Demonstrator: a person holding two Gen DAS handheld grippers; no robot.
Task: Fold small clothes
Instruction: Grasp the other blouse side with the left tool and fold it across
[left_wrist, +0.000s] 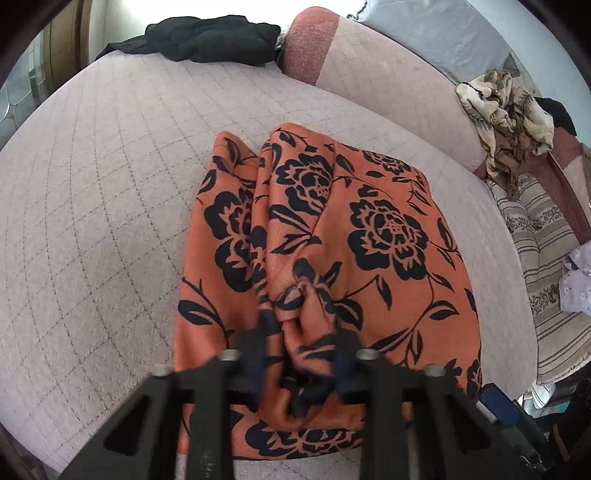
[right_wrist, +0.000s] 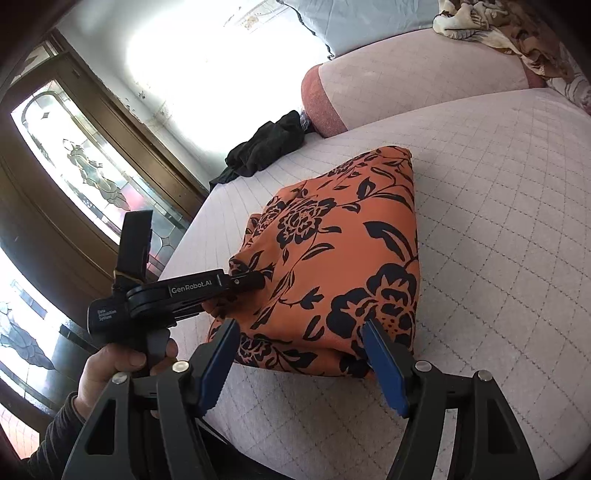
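An orange garment with black flowers (left_wrist: 351, 236) lies folded on the pale pink quilted sofa seat (left_wrist: 92, 221). My left gripper (left_wrist: 301, 332) is shut on a bunched fold of this garment at its near edge. In the right wrist view the same garment (right_wrist: 343, 258) lies ahead, and the left gripper (right_wrist: 255, 280) shows from the side, pinching its left edge. My right gripper (right_wrist: 299, 339) is open and empty, its blue pads (right_wrist: 384, 365) spread at the garment's near edge, just above the seat (right_wrist: 498, 221).
A black garment (left_wrist: 210, 38) lies at the seat's far end by the armrest (left_wrist: 310, 44). A beige patterned cloth (left_wrist: 506, 110) is heaped on the backrest. A striped cushion (left_wrist: 546, 258) and a lilac cloth (left_wrist: 576, 280) lie to the right. A glass door (right_wrist: 74, 166) stands left.
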